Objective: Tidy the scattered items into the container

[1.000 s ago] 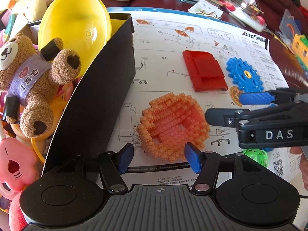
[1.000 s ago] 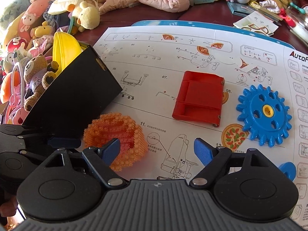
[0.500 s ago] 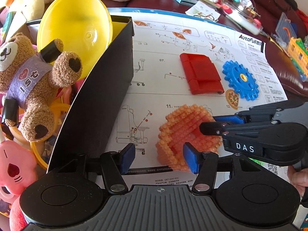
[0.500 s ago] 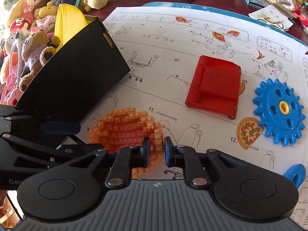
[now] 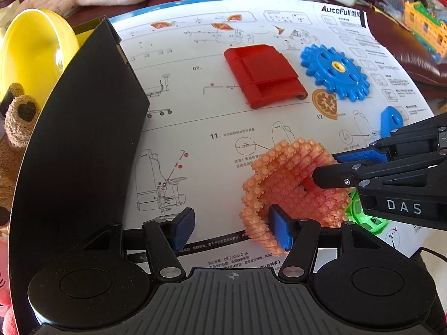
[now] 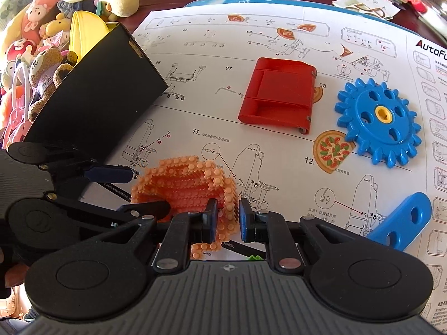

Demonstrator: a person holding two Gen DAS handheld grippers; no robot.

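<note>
An orange studded basket-shaped piece (image 5: 293, 178) (image 6: 181, 178) sits tilted on the printed paper sheet (image 5: 195, 111). My right gripper (image 6: 227, 212) is shut on its near wall; in the left wrist view this gripper (image 5: 327, 167) reaches in from the right. My left gripper (image 5: 232, 226) (image 6: 142, 189) is open: one finger lies against the piece's corner, the other hangs over bare paper. The black box (image 5: 83, 139) (image 6: 106, 97) stands at the left. A red flat piece (image 5: 265, 75) (image 6: 279, 95) and a blue gear (image 5: 335, 72) (image 6: 380, 117) lie farther back.
A blue bracket (image 6: 402, 223) lies at the right. A green ball (image 5: 363, 217) shows under the right gripper. A yellow bowl (image 5: 30, 55) and a teddy bear (image 5: 16, 128) sit beyond the box wall. Soft toys, a pink garment and clutter ring the sheet.
The right gripper's jaws closed on the orange piece's wall and the piece tipped up. In the left wrist view the piece slid rightward, from between the fingers to beside the right one.
</note>
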